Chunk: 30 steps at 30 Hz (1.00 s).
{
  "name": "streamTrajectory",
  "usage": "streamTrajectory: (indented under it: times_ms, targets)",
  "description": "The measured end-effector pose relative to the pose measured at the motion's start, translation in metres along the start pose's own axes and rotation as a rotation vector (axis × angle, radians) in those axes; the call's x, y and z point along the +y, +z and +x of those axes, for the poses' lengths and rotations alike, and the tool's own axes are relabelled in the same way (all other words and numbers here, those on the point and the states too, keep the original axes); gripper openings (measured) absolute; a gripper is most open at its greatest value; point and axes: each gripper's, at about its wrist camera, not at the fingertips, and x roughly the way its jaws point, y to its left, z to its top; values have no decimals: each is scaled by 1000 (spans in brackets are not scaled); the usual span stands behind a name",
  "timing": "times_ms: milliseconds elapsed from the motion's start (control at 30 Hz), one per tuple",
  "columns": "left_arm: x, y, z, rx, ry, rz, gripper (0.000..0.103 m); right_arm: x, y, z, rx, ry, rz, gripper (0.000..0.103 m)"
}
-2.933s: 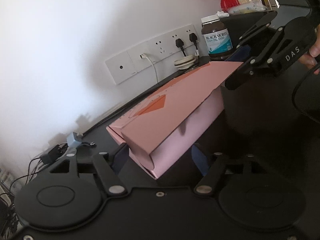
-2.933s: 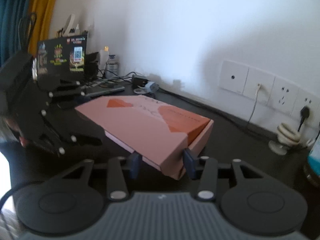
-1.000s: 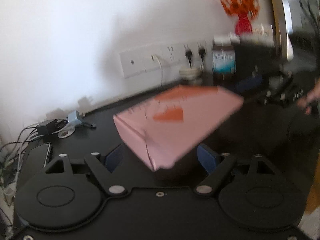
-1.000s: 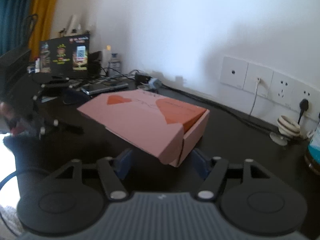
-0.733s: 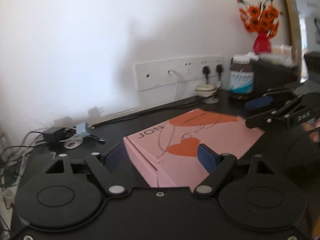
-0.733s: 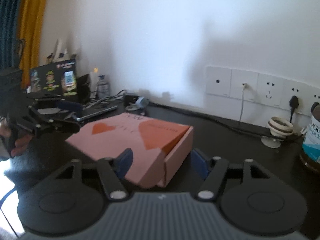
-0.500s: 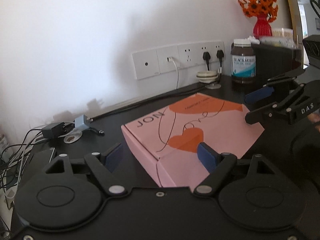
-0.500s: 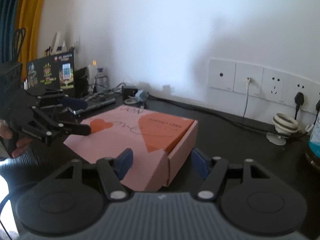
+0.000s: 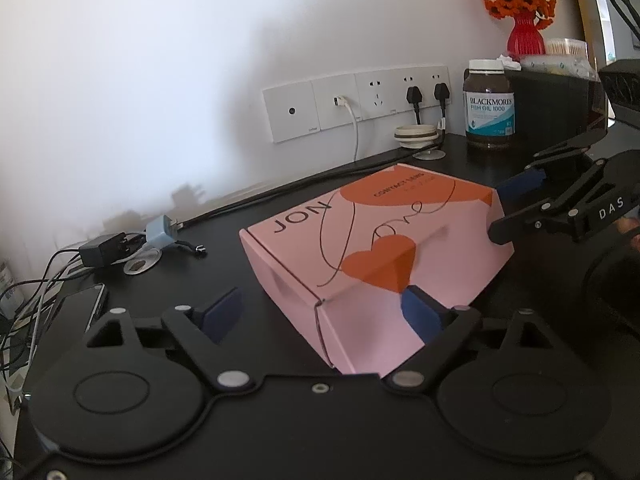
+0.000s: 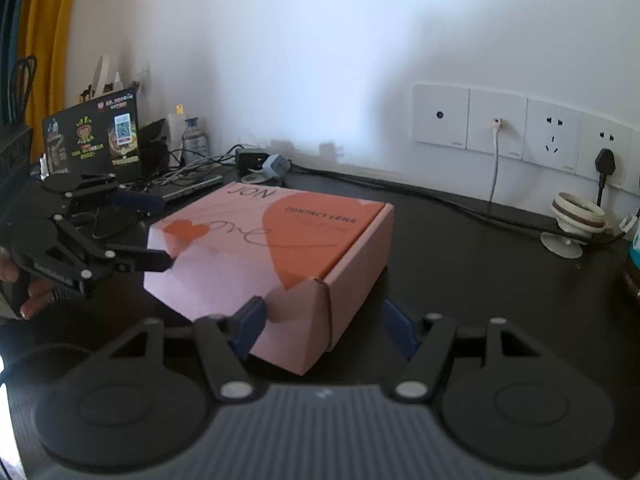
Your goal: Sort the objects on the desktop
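Observation:
A pink cardboard box point(image 9: 376, 240) with orange hearts lies flat on the black desk point(image 9: 224, 248). One near corner of it sits between the blue pads of my left gripper point(image 9: 320, 312), whose jaws are opening: the left pad point(image 9: 220, 312) stands clear of the cardboard and the right pad point(image 9: 420, 312) is at the box's side. In the right wrist view the opposite corner of the box point(image 10: 280, 248) lies between the pads of my right gripper point(image 10: 324, 324). Its right pad point(image 10: 396, 328) stands apart from the box wall. Each gripper also shows in the other's view.
Along the wall run white sockets point(image 9: 356, 104) with plugged cables. A fish oil bottle point(image 9: 489, 108), a black case and a red vase of orange flowers point(image 9: 524, 36) stand at the right. Chargers point(image 9: 160, 232), wires and a phone point(image 9: 88, 304) crowd the left. A hand point(image 10: 28, 296) holds the left gripper.
The box, held tilted above the desk earlier, has come down and now lies flat on it. Both pairs of jaws stand wider around its corners, the left widest.

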Motion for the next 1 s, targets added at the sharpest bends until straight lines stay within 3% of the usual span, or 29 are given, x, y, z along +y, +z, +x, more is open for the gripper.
streamTrajectory:
  times_ms: [333, 800, 900, 1000]
  targets:
    - [1, -3, 2, 20, 2, -1, 91, 2, -1, 3, 9, -7, -15, 65]
    - [0, -2, 23, 89, 81, -26, 95, 14, -1, 29, 64, -34, -35, 65]
    - [6, -3, 19, 92, 65, -60, 94, 11, 6, 25, 60, -10, -32, 65]
    - [8, 0, 9, 85, -15, -120, 94, 1, 24, 11, 19, 2, -27, 67]
